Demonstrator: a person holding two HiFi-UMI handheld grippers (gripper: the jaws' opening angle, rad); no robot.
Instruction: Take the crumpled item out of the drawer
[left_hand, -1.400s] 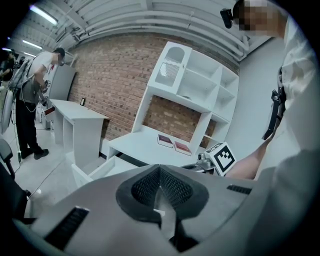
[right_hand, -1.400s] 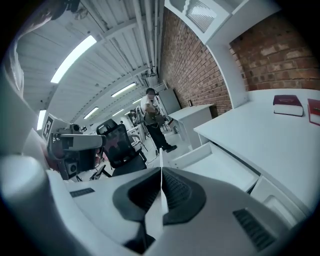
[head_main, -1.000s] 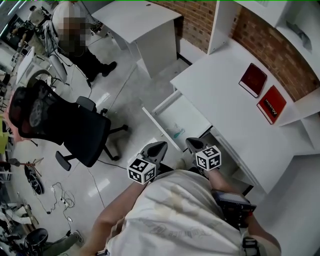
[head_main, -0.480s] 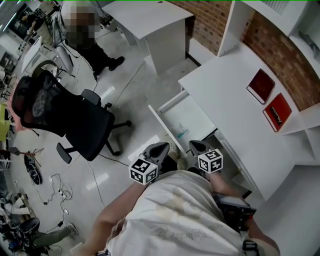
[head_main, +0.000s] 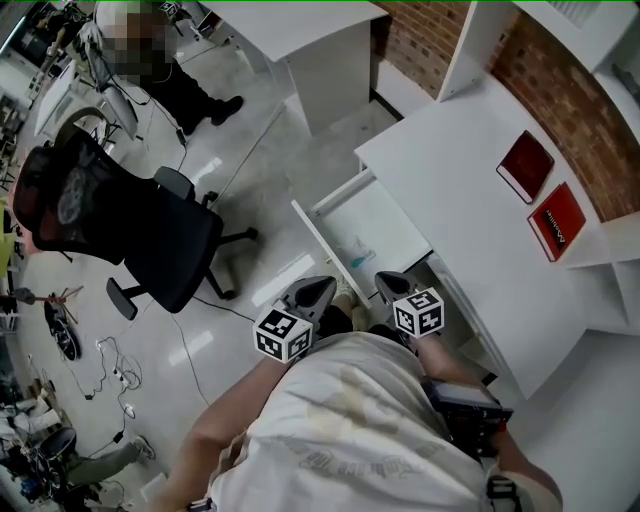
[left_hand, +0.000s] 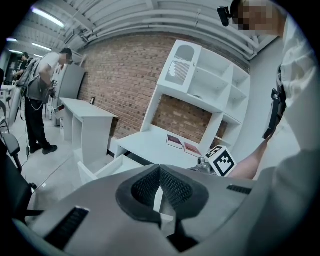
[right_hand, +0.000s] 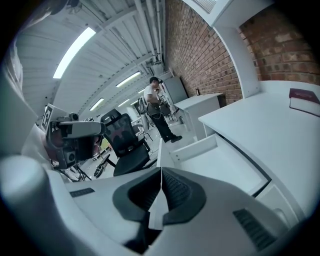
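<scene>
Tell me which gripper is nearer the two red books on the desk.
Right. The right gripper sits by the desk's front edge, across the desktop from the red books; the left gripper is farther off, by the open drawer's front panel.

In the head view the person's torso (head_main: 350, 430) covers the rear of the left hand-held gripper (head_main: 322, 288) and the right hand-held gripper (head_main: 386, 284); the hands holding them do not show. A pale item (head_main: 358, 262) in the open drawer (head_main: 390, 222) is too small to identify. The drawer's near end is hidden behind the two gripper tips. In the left gripper view the drawer's wall hides its inside. In the right gripper view the picture's right edge cuts off the counter (right_hand: 260, 120) and a red book (right_hand: 304, 99).
</scene>
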